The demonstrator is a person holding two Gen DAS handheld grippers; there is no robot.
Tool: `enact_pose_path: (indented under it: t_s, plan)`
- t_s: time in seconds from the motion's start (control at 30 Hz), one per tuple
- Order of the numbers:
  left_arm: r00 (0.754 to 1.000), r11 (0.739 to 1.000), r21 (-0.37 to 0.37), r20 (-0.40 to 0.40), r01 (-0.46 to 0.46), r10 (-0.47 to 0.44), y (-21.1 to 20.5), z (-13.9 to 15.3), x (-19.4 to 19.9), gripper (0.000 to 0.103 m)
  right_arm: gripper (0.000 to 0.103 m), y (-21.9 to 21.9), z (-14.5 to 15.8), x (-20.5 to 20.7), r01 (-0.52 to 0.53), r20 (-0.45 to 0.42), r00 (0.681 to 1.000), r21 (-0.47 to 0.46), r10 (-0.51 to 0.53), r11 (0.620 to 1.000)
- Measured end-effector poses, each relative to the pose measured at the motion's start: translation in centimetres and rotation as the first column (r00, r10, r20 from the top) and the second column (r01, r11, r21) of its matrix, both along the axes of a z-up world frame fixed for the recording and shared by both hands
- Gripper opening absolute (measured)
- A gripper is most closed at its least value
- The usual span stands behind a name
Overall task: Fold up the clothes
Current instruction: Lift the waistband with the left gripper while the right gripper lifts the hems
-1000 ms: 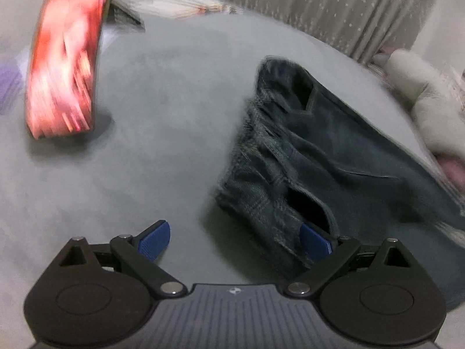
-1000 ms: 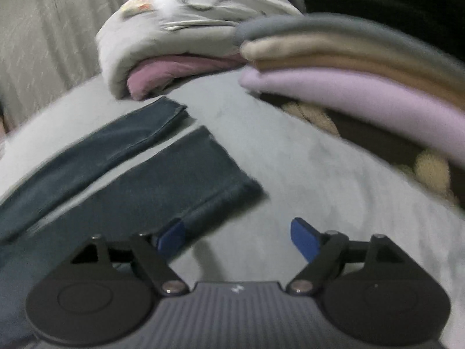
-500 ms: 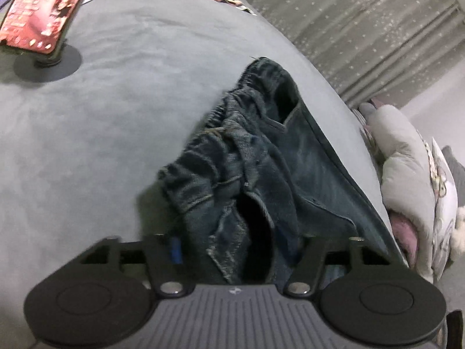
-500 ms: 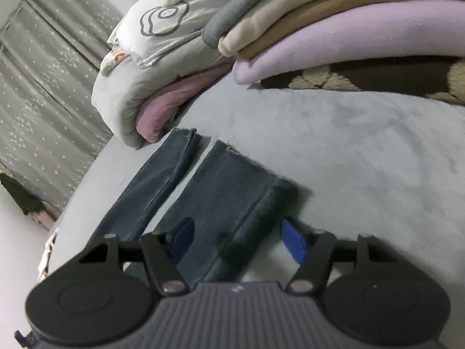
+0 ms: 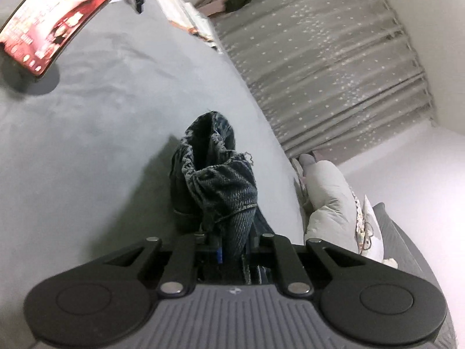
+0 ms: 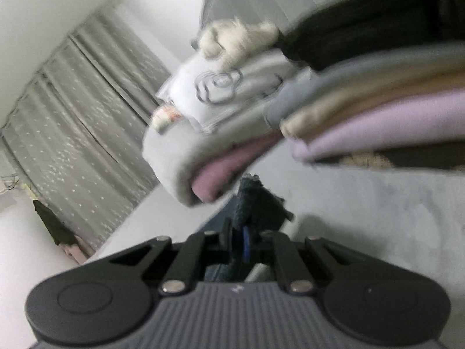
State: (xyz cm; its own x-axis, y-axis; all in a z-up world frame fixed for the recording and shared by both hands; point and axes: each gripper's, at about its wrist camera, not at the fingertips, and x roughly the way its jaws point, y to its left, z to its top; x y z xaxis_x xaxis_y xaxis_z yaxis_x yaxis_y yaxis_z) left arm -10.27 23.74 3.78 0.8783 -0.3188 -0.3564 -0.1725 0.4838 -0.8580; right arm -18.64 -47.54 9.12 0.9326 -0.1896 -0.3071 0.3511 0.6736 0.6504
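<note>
Fingers of both the left gripper (image 5: 229, 254) and right gripper (image 6: 242, 245) pinch opposite ends of the dark blue denim jeans (image 5: 221, 180), lifting them clear of the grey bedspread (image 5: 87, 145), likely to fold.

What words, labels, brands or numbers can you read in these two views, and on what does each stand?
None can be read.
Red screen: small white marks, too blurred to read.
Logos on both grey tool bodies: too small to make out.
Grey cushion: an outline drawing, no letters.

Dim, soft indoor light; right view motion-blurred (fisheye-bent edges).
</note>
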Motion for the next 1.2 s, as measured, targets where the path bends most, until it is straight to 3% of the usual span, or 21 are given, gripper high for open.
enact_pose_path:
  t_s: [0.1, 0.23, 0.3, 0.47, 0.63, 0.9, 1.07, 1.2]
  plan:
    - [1.000, 1.000, 0.011, 0.021, 0.005, -0.006, 0.1, 0.8, -1.0, 0.009, 0.006, -0.6, 0.7, -0.8, 0.019, 0.039, 0.999, 0.007, -0.019, 1.000]
    - [0.999, 1.000, -0.012, -0.024, -0.023, 0.022, 0.4, -0.1, -0.5, 0.009, 0.006, -1.1, -0.2, 0.1, 0.009, -0.029, 1.000, 0.017, -0.008, 1.000]
    - [0.998, 0.999, -0.016, -0.046, -0.035, 0.034, 0.4, -0.5, 0.0, 0.009, 0.006, -0.9, 0.0, 0.1, 0.007, -0.006, 1.000, 0.020, -0.007, 1.000]
    - [0.998, 0.997, -0.046, -0.015, -0.056, 0.055, 0.3, -0.1, 0.6, 0.009, 0.006, -0.5, 0.6, 0.3, 0.003, 0.049, 0.999, 0.027, -0.005, 1.000]
    - [0.996, 0.994, -0.074, 0.018, -0.081, 0.082, 0.1, 0.7, 2.8, 0.009, 0.006, -0.1, 1.2, 0.6, -0.001, 0.102, 0.995, 0.030, -0.002, 1.000]
    - [0.990, 0.990, -0.067, 0.047, -0.127, 0.130, -0.8, 2.2, 7.1, 0.010, 0.006, -0.1, 2.3, 4.8, 0.020, 0.094, 0.995, 0.028, -0.022, 0.999]
    - [0.982, 0.979, -0.082, -0.002, -0.187, 0.187, -0.9, 1.9, 9.7, 0.010, 0.006, -2.3, 1.1, 9.0, 0.031, 0.054, 0.998, 0.146, -0.039, 0.989]
    - [0.977, 0.978, -0.025, -0.040, -0.209, 0.207, -1.6, 2.3, 13.1, 0.010, 0.006, -4.2, -0.9, 13.5, 0.065, -0.028, 0.998, 0.266, -0.060, 0.962]
